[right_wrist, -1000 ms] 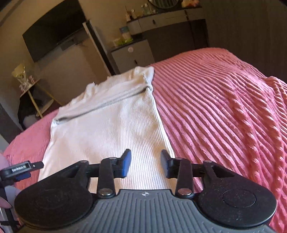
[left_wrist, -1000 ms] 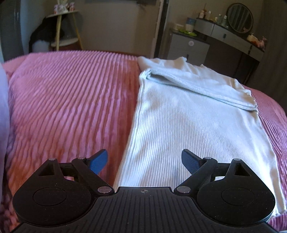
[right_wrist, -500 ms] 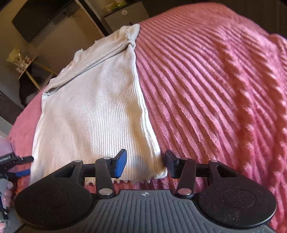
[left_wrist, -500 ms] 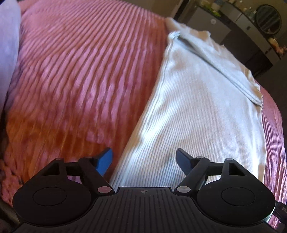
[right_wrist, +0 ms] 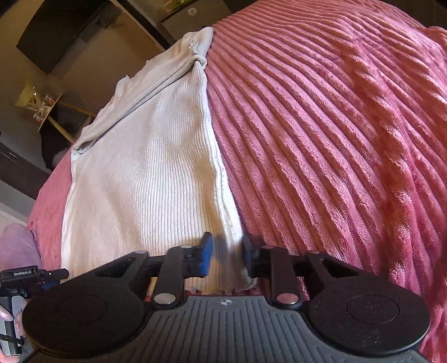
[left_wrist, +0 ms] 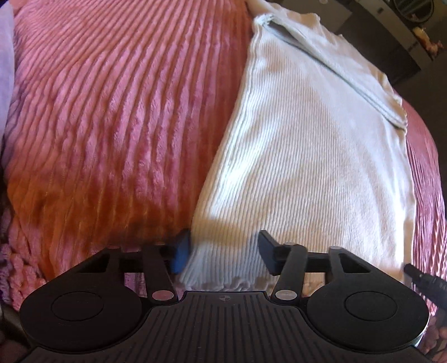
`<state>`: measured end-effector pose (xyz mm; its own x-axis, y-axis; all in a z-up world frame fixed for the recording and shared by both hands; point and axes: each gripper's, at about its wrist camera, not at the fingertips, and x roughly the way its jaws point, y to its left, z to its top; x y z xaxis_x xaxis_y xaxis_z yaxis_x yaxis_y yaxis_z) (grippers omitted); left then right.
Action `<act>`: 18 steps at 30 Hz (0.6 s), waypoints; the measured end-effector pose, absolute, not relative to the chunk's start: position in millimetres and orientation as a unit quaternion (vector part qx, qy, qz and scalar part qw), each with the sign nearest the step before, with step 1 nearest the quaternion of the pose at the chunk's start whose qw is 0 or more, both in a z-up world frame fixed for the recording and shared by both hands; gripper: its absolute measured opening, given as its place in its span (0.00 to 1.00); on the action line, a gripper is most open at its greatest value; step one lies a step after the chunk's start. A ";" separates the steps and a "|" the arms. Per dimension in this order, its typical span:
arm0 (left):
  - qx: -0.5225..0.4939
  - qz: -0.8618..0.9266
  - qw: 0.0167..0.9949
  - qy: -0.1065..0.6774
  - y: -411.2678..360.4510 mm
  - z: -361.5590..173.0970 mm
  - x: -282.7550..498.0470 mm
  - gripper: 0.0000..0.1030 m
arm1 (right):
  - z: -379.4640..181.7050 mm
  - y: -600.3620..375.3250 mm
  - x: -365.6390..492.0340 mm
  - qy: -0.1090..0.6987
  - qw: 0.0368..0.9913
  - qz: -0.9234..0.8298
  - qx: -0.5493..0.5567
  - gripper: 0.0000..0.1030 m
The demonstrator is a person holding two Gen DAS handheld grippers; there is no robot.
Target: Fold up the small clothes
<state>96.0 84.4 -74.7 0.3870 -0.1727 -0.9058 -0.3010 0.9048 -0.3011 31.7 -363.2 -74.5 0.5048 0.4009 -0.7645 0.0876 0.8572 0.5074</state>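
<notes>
A white ribbed knit top (left_wrist: 307, 167) (right_wrist: 145, 173) lies flat on the pink ribbed bedspread (left_wrist: 111, 111) (right_wrist: 335, 139), a sleeve folded across its far end. My left gripper (left_wrist: 223, 251) straddles the near left hem corner. Its jaws are closing with the cloth between them, and a wide gap still shows. My right gripper (right_wrist: 227, 257) is at the near right hem corner. Its jaws are closing too, and its blue pads pinch the bunched fabric there. The left gripper's body (right_wrist: 28, 276) shows at the edge of the right wrist view.
A lilac pillow (right_wrist: 16, 245) lies beside the bed's near left side. Beyond the bed stand a dresser with a round mirror (left_wrist: 413, 16), a small side table (right_wrist: 42, 103) and a dark wall screen (right_wrist: 56, 33). The bedspread's fringe hangs at the near edge.
Both grippers tipped down and sank to the top's near hem. The left jaws narrowed around the left corner. The right jaws closed onto the right corner.
</notes>
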 end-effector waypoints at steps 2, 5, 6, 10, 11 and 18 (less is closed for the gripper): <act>-0.211 0.043 0.805 0.553 83.1 -75.2 96.9 0.42 | -72.4 -362.7 31.1 0.484 0.834 0.099 0.245 0.10; -0.219 0.037 0.804 0.552 84.9 -75.0 96.8 0.25 | -69.3 -361.0 31.0 0.478 0.839 0.107 0.239 0.09; -0.225 0.031 0.801 0.554 86.1 -75.3 97.1 0.21 | -68.9 -360.9 31.5 0.478 0.838 0.109 0.238 0.09; -0.235 0.022 0.795 0.559 88.9 -76.8 96.8 0.20 | -73.8 -359.6 35.1 0.497 0.828 0.112 0.234 0.14; -0.236 0.019 0.793 0.562 89.2 -77.3 96.7 0.26 | -73.9 -359.1 35.4 0.499 0.827 0.114 0.231 0.14; -0.207 -0.019 0.781 0.588 82.3 -80.6 104.3 0.11 | -69.1 -350.2 41.9 0.497 0.839 0.110 0.193 0.08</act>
